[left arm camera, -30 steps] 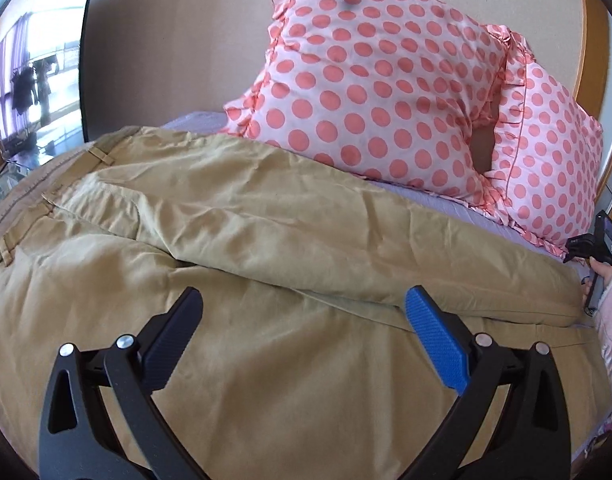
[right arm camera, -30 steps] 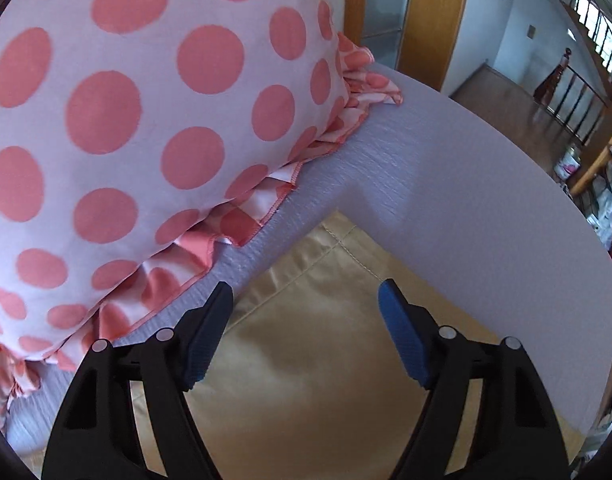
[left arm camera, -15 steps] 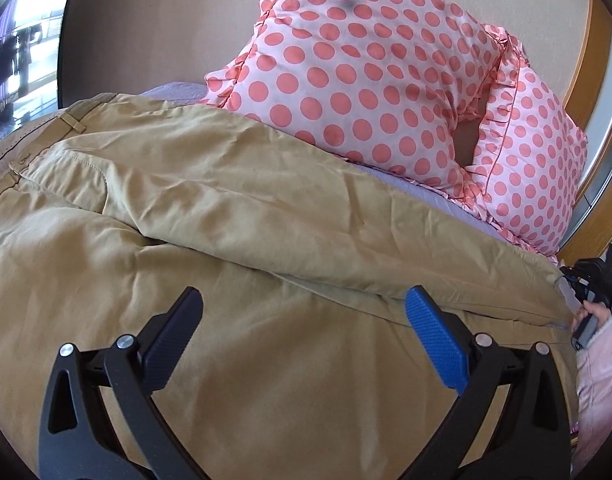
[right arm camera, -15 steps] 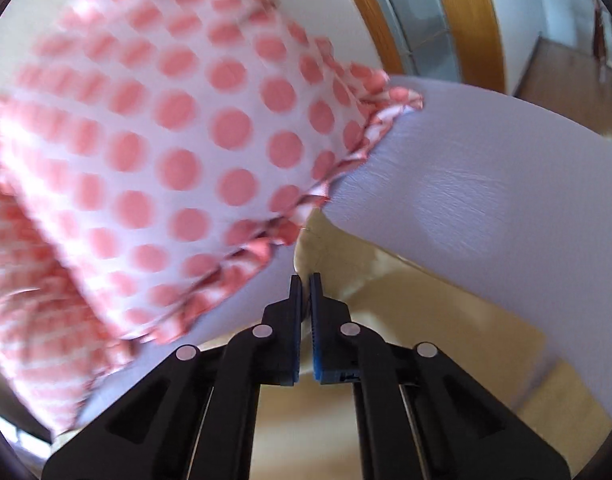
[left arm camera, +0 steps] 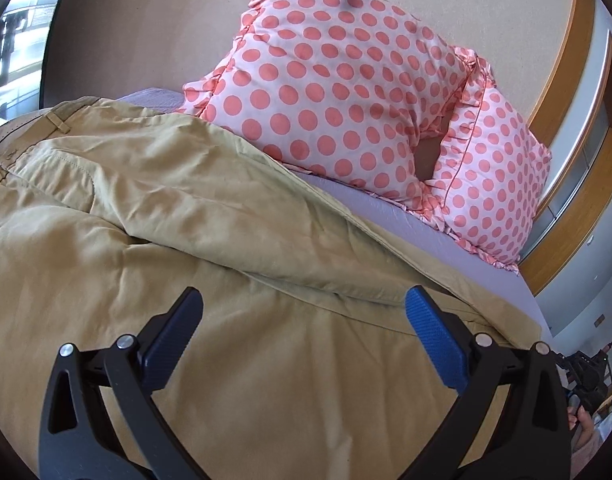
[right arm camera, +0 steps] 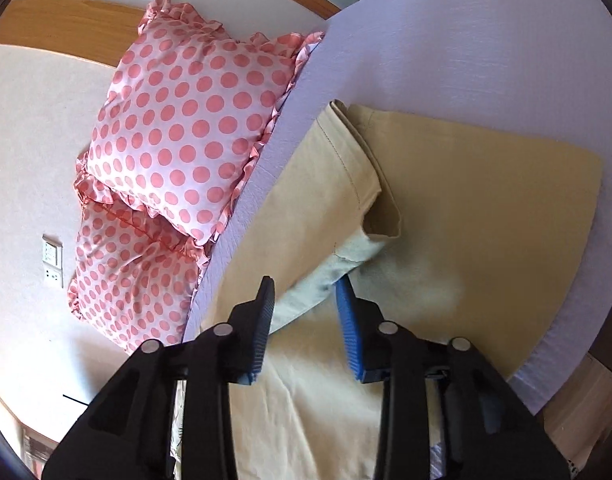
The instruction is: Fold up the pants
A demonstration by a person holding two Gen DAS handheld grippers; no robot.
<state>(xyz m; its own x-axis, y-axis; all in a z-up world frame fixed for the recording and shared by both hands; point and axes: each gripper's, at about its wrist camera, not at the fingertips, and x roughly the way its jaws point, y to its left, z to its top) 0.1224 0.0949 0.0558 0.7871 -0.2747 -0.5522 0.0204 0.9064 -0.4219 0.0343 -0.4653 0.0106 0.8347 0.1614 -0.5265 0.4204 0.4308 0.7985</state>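
Observation:
Tan pants (left arm camera: 154, 208) lie spread on a lilac bed sheet (left arm camera: 446, 236), one leg folded over the other, waistband at the far left. My left gripper (left arm camera: 302, 324) is open and empty, just above the near leg. In the right wrist view the pants (right arm camera: 486, 208) show their leg ends; one cuff (right arm camera: 370, 200) is turned over and rumpled. My right gripper (right arm camera: 304, 312) is open, its fingers on either side of a fold of that leg without gripping it.
Two pink polka-dot pillows (left arm camera: 346, 92) (right arm camera: 186, 120) lean on the beige headboard wall behind the pants. The sheet (right arm camera: 446, 52) runs to the bed's edge beyond the cuffs. A wooden door frame (left arm camera: 562, 120) stands at the right.
My right gripper shut on the cuff, pulled it over, then opened again; its view has swung round. My left gripper stayed open, shifting slightly over the pants.

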